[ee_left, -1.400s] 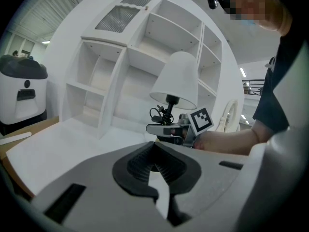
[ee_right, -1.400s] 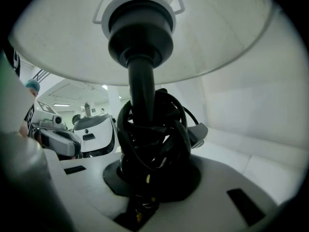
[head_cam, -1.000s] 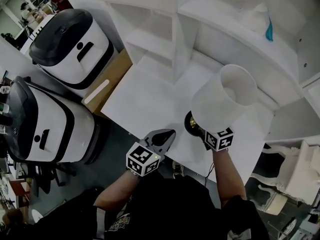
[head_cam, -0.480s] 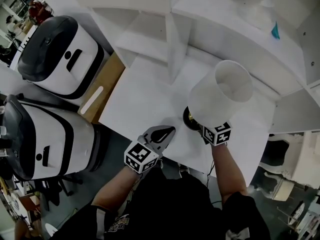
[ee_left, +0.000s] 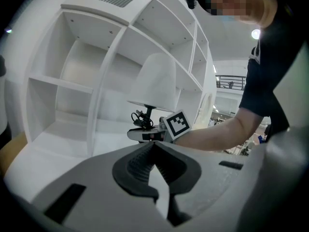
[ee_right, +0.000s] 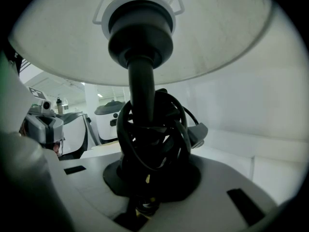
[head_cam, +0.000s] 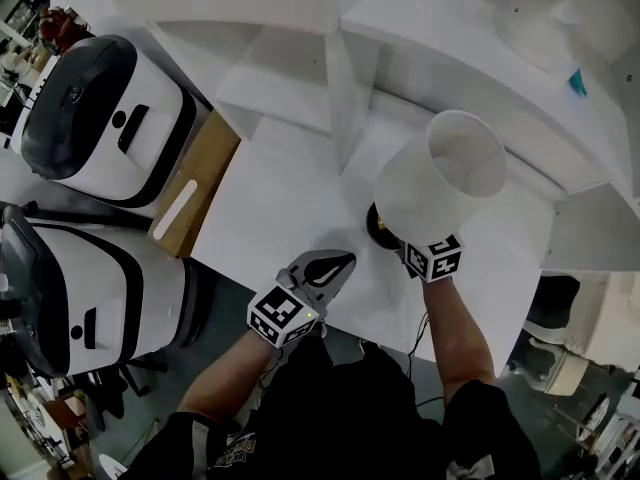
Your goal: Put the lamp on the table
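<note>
Sunk lower: right gripper (head_cam: 398, 251) clenching white-shaded black-stemmed lamp (head_cam: 445, 173) over white table (head_cam: 280, 198); left gripper (head_cam: 335, 262) at its 8 o'clock, closed, empty. Tilted touchdown likely tips lamp.

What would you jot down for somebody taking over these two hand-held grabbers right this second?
Left gripper: fingers together, empty, over the table's near edge.
Right gripper: fingers clamped low on the lamp's stem, where its cord is wound.
Lamp: upright over the table's right part; I cannot tell whether its base touches down.
Done: lamp brought to the table.
Left: seat it firmly, then let go.
</note>
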The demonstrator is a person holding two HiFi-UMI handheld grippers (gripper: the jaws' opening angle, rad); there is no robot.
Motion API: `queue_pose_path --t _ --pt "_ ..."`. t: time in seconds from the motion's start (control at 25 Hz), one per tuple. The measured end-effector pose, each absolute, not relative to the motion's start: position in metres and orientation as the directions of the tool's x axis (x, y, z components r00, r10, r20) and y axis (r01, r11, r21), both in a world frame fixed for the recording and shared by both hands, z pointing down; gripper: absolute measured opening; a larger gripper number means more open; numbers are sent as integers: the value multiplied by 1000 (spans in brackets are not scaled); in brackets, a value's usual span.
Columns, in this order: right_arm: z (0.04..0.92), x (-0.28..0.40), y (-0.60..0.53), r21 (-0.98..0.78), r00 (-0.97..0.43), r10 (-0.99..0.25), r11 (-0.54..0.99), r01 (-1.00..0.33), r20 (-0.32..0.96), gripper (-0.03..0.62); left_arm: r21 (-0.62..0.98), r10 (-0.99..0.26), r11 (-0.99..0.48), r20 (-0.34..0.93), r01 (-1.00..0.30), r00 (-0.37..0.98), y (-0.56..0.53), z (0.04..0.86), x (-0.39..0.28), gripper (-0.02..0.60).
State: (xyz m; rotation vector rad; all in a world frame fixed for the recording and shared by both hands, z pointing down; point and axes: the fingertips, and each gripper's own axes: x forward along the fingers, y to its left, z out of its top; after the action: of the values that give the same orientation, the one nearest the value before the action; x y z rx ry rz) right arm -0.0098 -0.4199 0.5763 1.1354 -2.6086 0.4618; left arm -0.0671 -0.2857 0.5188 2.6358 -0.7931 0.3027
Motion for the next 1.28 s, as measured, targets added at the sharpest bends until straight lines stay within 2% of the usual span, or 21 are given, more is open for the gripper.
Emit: queue_pose_path --t 1.28 --pt "617 -26 -500 -127 -620 -706 619 -775 342 80 316 -517 -734 314 -601 796 -329 539 -85 6"
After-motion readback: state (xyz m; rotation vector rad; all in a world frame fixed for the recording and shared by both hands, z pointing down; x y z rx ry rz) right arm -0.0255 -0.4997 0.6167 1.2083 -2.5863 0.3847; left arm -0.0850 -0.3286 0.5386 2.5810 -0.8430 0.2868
